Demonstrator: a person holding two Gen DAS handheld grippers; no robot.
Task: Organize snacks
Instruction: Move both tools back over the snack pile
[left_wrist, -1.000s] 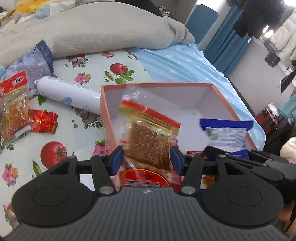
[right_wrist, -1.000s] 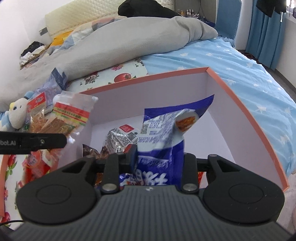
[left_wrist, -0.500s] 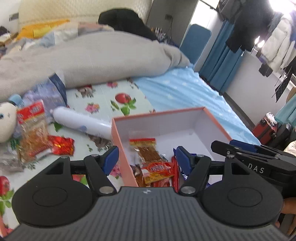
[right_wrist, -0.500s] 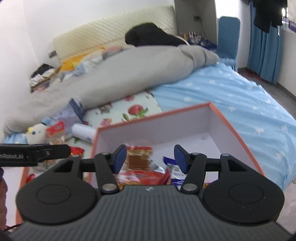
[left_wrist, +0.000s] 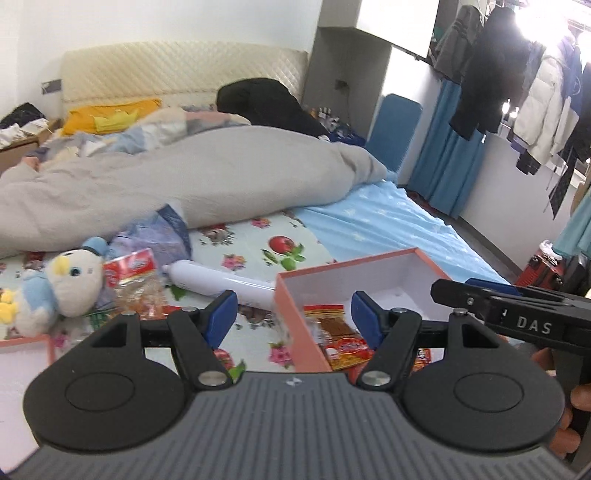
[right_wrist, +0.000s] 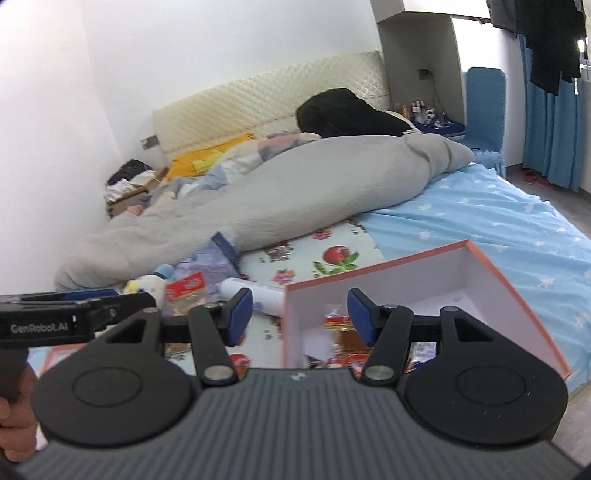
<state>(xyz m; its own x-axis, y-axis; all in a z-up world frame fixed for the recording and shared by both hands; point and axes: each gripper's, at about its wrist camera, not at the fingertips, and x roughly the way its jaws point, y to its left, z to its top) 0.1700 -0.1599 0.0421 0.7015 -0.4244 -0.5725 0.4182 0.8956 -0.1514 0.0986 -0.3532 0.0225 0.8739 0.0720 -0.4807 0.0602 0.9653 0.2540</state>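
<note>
While above box (left_wrist: 369, 264), left gripper (left_wrist: 293, 314), right gripper (right_wrist: 300, 314) fingers spread, empty.

Snack packets (left_wrist: 338, 338) in the orange box (left_wrist: 295, 325) are mostly hidden behind the gripper body, labels unreadable. Second orange box (left_wrist: 24, 345) is cut off at the left edge.

Orange-rimmed white box (left_wrist: 295, 299) holds red-and-clear snack packets (left_wrist: 334, 328); another packet (left_wrist: 135, 275) lies outside.
</note>
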